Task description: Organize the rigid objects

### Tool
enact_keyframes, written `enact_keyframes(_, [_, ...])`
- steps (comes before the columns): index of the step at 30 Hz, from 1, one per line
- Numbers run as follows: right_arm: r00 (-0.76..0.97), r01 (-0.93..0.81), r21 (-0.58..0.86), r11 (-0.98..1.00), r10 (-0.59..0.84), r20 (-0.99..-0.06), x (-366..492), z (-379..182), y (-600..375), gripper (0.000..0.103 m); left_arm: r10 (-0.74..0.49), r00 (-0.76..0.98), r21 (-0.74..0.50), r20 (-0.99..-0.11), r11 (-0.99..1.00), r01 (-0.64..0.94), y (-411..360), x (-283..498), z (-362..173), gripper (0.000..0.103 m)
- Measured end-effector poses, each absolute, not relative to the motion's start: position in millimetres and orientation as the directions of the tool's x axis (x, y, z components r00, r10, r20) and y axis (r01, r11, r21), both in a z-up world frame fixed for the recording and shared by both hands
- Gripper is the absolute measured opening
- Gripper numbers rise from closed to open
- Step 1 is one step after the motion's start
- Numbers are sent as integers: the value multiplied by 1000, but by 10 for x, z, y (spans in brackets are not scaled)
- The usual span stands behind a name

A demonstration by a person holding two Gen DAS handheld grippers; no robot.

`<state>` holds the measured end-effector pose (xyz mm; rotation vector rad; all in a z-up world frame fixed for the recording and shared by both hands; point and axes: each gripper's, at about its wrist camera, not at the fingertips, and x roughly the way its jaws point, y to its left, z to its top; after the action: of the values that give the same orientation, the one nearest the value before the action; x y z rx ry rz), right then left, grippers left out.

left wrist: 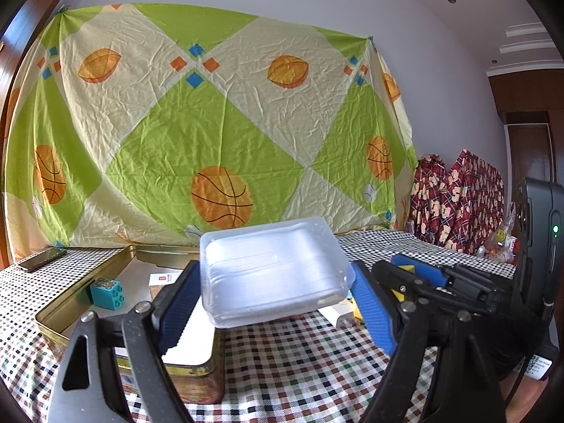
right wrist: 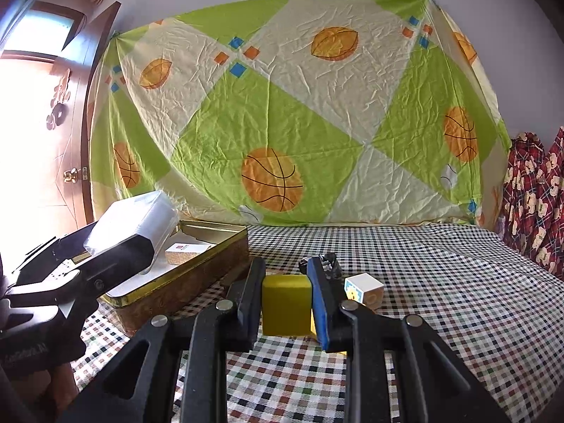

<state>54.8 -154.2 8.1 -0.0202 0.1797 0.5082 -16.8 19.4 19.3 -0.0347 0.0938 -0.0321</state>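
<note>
My right gripper (right wrist: 286, 303) is clenched on the yellow block (right wrist: 286, 305), near, over the checked cloth. My left gripper (left wrist: 273, 294) grasps the translucent plastic box (left wrist: 271, 271). The open tin (right wrist: 197, 264) lies left and farther, nearer my left hand.

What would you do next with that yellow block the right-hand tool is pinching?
Probably carry the yellow block leftward and over the rim of the gold tin. The right gripper already has it clamped between its fingers, the tin lies open just to its left with a small card box inside, and the left gripper holds a clear plastic box near the tin, so keep clear of it.
</note>
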Motion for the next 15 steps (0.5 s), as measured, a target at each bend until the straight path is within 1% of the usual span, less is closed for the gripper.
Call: enact_keyframes(15, [835, -520, 7, 854, 510, -206, 514, 76, -1296, 27, 0, 995, -34, -97, 999, -4, 390, -218, 197, 83])
